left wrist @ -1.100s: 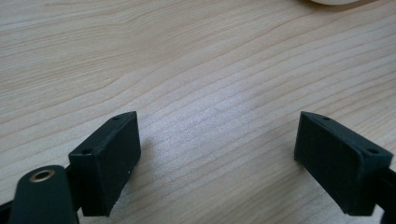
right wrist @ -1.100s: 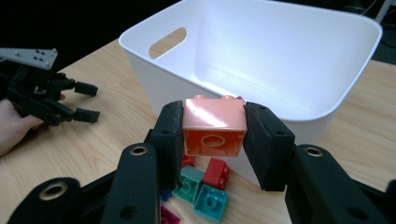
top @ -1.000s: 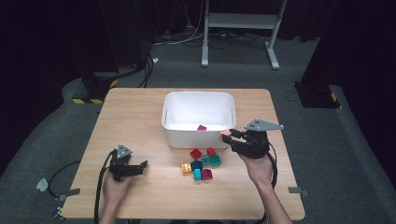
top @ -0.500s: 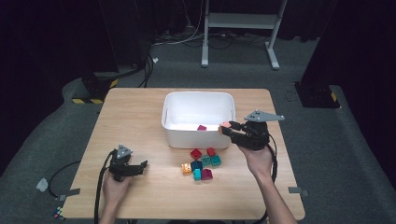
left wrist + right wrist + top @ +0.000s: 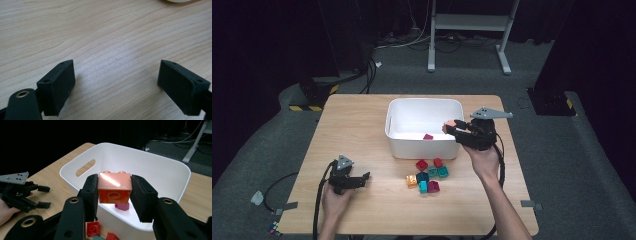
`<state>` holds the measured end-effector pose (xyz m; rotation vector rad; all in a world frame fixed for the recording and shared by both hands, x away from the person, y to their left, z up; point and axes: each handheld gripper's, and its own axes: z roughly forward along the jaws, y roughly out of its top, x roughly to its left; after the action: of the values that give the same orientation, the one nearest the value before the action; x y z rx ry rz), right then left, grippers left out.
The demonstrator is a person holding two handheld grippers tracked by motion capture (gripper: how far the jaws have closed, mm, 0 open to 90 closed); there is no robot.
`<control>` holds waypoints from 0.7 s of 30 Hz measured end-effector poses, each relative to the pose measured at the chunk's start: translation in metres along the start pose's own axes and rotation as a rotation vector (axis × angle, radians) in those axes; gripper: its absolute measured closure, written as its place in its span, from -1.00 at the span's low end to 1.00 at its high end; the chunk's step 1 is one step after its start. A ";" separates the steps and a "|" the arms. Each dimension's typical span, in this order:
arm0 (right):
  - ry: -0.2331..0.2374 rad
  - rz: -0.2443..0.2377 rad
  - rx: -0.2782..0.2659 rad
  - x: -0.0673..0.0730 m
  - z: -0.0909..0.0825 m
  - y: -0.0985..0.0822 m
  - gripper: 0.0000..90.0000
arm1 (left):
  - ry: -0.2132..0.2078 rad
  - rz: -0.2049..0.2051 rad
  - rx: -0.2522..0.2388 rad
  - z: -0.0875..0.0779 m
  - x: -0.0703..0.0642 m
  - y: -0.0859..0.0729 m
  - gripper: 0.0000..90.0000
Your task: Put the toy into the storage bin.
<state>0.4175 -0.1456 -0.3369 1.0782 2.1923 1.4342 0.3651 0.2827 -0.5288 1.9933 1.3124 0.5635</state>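
Note:
My right gripper (image 5: 114, 190) is shut on an orange brick (image 5: 114, 187), held over the near right rim of the white bin (image 5: 160, 173). In the high view that right gripper (image 5: 451, 126) and its orange brick (image 5: 450, 124) hang at the bin's (image 5: 396, 142) right edge. A magenta brick (image 5: 428, 136) lies inside the bin, also seen as the magenta brick (image 5: 122, 206) below my jaws. My left gripper (image 5: 360, 180) rests low over the table's front left, open, with bare wood between its pads (image 5: 58, 85).
Several loose bricks (image 5: 428, 174), red, teal, orange and magenta, lie on the wooden table (image 5: 352, 120) just in front of the bin. Red bricks (image 5: 93, 229) show under my right jaws. The left gripper (image 5: 22, 192) appears far left in the right gripper view.
The right gripper has carried the orange brick up and leftward, from beside the loose bricks to the bin's right rim. The left gripper stayed where it was.

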 end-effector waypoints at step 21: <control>0.006 -0.037 0.035 0.004 0.038 0.041 0.32 | 0.000 0.001 0.001 0.000 0.000 0.000 -0.68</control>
<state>0.4554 -0.1095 -0.3177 1.0404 2.2368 1.3902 0.3652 0.2828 -0.5287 1.9948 1.3115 0.5633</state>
